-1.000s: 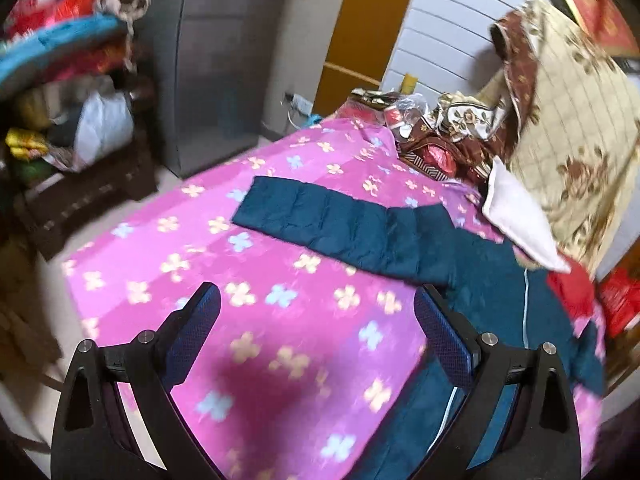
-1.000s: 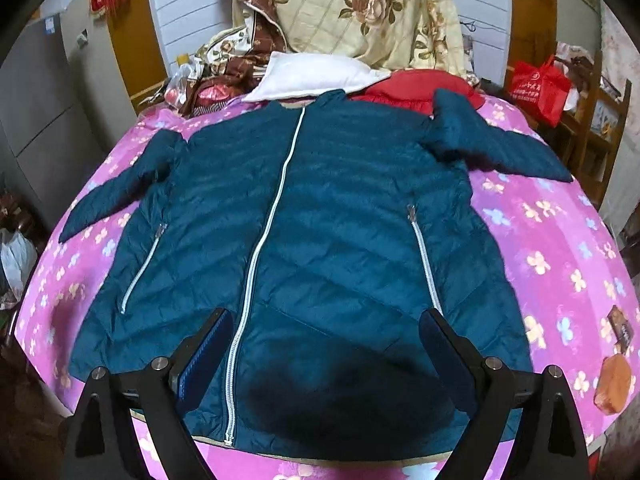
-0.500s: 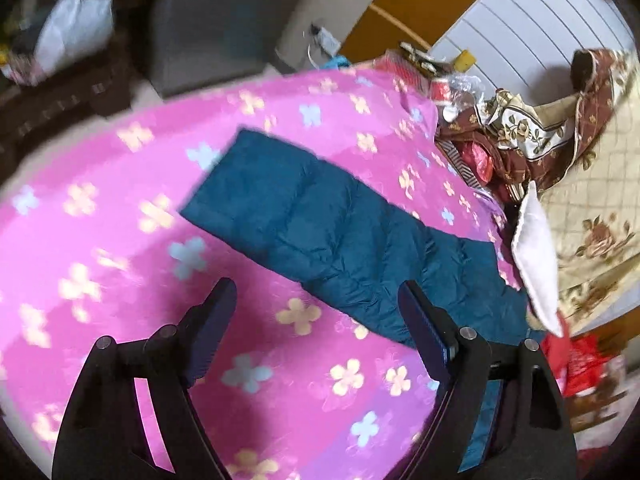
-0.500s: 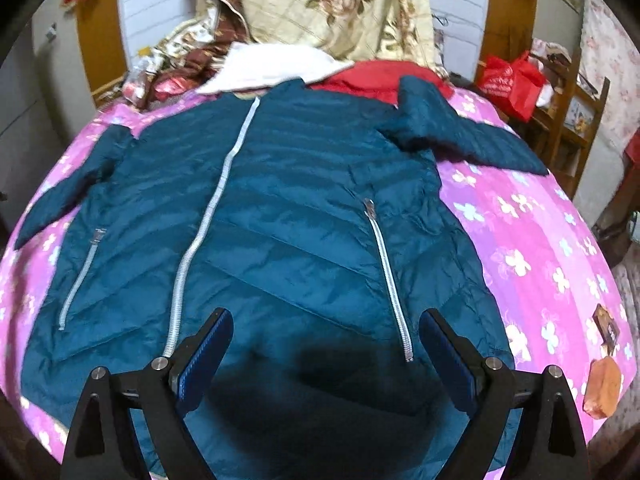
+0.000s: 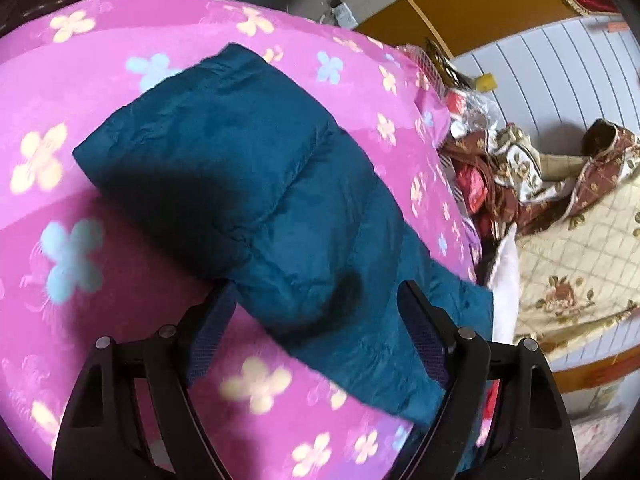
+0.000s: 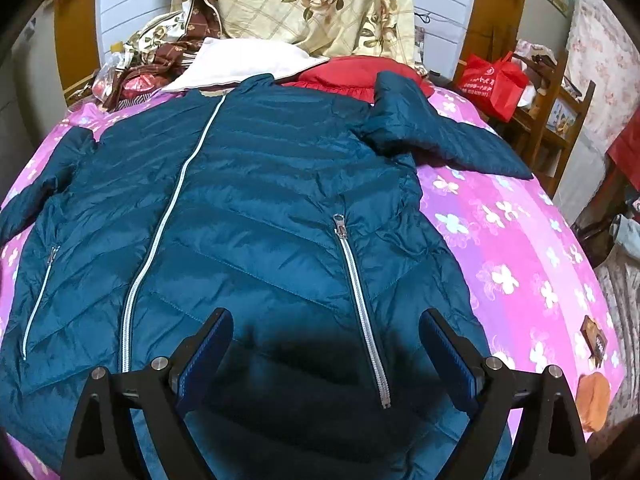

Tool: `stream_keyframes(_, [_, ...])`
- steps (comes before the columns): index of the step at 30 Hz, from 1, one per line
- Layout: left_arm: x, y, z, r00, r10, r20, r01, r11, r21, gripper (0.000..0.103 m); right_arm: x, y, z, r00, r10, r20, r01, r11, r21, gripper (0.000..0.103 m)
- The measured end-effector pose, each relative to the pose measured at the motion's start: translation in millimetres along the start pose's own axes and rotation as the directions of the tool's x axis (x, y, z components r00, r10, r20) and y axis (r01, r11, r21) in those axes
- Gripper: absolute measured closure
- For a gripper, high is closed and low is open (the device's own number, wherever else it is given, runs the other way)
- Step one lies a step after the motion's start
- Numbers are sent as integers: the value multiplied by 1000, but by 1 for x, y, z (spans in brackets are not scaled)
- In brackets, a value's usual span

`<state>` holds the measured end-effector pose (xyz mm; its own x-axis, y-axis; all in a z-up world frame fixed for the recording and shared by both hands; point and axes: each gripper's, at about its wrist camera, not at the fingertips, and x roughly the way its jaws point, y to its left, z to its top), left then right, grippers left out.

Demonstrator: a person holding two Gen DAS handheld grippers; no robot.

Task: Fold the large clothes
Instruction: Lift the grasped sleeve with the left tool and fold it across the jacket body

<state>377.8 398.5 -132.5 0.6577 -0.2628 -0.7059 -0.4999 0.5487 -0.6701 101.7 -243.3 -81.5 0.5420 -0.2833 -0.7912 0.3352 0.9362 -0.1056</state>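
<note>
Lying flat: quilted teal puffer jacket (image 6: 256, 208) | sleeve (image 5: 248, 184) puffy, apparently unpinched

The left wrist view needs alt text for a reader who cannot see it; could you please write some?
A teal puffer jacket sleeve lies flat across a pink floral bedspread, its cuff end toward the upper left. The open left hand-held gripper is just above the sleeve, not gripping it. Patterned quilts are piled at the right.
</note>
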Motion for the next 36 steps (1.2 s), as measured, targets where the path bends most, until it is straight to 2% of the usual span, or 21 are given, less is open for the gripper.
stream_keyframes(1, [3,-4,2,1000,23,4,-23,1000,13,26,0,0,0,1000,-5,1,5,1000,-3,10])
stream_keyframes(2, [7,-8,3,998,65,2,-65,997,33,59,1,-1,0,1000,-7,0,7,1000,-5,10])
stream_keyframes(3, [14,-13,3,992,126,-26,-124,990,60,81,1,-2,0,1000,-9,1,9,1000,-4,10])
stream_keyframes(4, [20,-17,3,988,144,-59,-139,988,71,93,0,-3,-1,1000,-10,2,10,1000,-2,10])
stream_keyframes(7, [8,-35,-2,984,179,-16,-176,978,115,95,-5,-12,-1,1000,0,20,0,1000,17,10])
stream_keyframes(10, [-20,-72,-14,987,157,30,-160,966,203,96,-12,-21,-3,999,15,43,-17,999,39,10])
stream_keyframes(12, [-39,-105,-29,990,128,51,-137,949,284,97,-16,-26,-5,998,31,54,-34,998,47,10])
stream_keyframes(15, [-64,-171,-68,994,88,72,-110,893,437,98,-21,-32,-9,997,49,67,-53,997,49,10])
stream_keyframes(17, [-74,-216,-108,999,18,40,-37,847,530,98,-26,-41,-13,995,65,75,-70,995,65,10])
stream_keyframes(18, [-79,-244,-137,1000,-18,15,5,807,591,98,-28,-45,-14,994,71,78,-77,994,74,10])
stream_keyframes(20, [-82,-279,-185,997,-64,-44,77,746,661,98,-33,-58,-17,993,83,87,-92,990,104,10])
stream_keyframes(23, [-72,-324,-276,985,-62,-164,164,644,747,98,-38,-81,-24,993,84,84,-96,984,151,10])
stream_keyframes(24, [-69,-331,-301,979,-59,-195,189,623,759,98,-38,-86,-25,993,88,80,-100,982,161,10])
stream_keyframes(25, [-67,-334,-317,973,-62,-220,211,615,760,98,-40,-93,-28,992,97,75,-109,979,173,10])
stream_keyframes(27, [-60,-336,-343,964,-57,-259,238,615,752,98,-45,-107,-33,989,121,80,-135,973,189,10])
stream_keyframes(30, [-56,-325,-348,968,-12,-251,200,643,740,95,-50,-118,-38,989,114,95,-130,974,187,10])
stream_keyframes(31, [-53,-315,-339,972,19,-232,162,664,730,89,-50,-121,-39,989,107,98,-124,974,189,10])
stream_keyframes(32, [-50,-304,-326,976,41,-216,130,686,716,75,-50,-124,-41,990,104,98,-122,973,196,10])
stream_keyframes(33, [-48,-293,-314,979,57,-195,98,709,699,66,-48,-126,-41,990,108,95,-125,971,205,10])
stream_keyframes(34, [-46,-276,-296,986,74,-152,47,742,669,53,-46,-126,-42,990,111,92,-128,969,209,10])
stream_keyframes(36, [-42,-235,-250,992,97,-75,-33,803,596,48,-41,-124,-43,990,117,82,-132,968,213,10])
